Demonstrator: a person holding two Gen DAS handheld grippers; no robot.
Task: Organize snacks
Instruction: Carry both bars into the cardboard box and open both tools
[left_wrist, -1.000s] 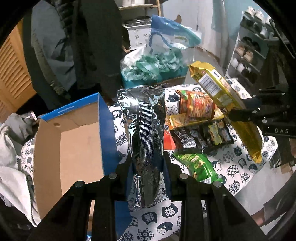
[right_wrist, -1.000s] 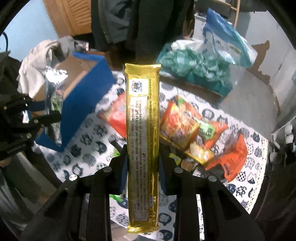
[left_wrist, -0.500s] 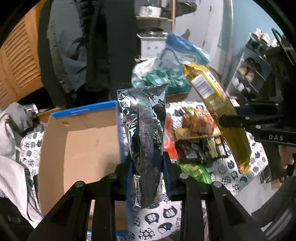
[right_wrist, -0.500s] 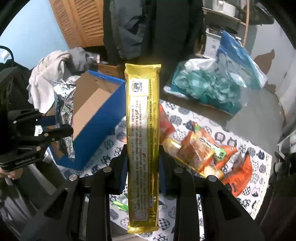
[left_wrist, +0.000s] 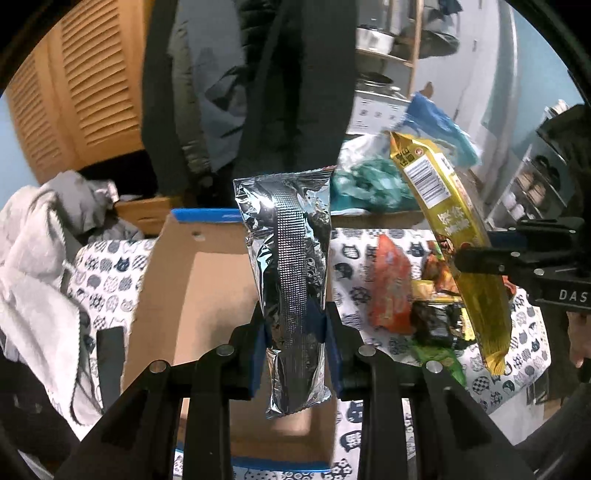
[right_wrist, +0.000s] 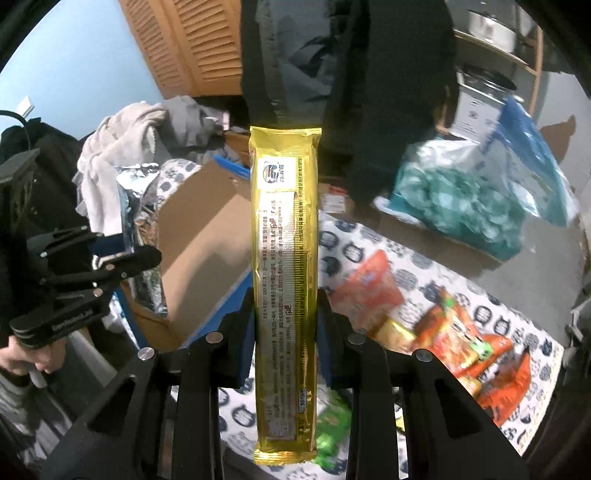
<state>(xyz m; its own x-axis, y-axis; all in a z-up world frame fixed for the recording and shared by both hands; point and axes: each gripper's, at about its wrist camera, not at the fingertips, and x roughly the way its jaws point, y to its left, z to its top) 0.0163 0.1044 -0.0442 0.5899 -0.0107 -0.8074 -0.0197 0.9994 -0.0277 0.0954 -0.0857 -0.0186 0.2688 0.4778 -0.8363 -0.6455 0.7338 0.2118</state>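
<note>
Left gripper (left_wrist: 295, 328) clamped tight on the silver foil packet (left_wrist: 286, 258), upright above the open cardboard box (left_wrist: 207, 291). Right gripper (right_wrist: 284, 317) squeezes the long gold packet (right_wrist: 284, 258), upright over the box's blue edge. Beyond, loose snack packets (right_wrist: 443, 332) lie scattered across the cat-print bench (right_wrist: 517, 317).

Left tool (left_wrist: 295, 328) clamped tight, angled down; right tool (right_wrist: 284, 332) likewise.

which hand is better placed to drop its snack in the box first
Left, probably: its silver pack already hangs over the open box, while the right's gold pack sits nearer the snack pile.
</note>
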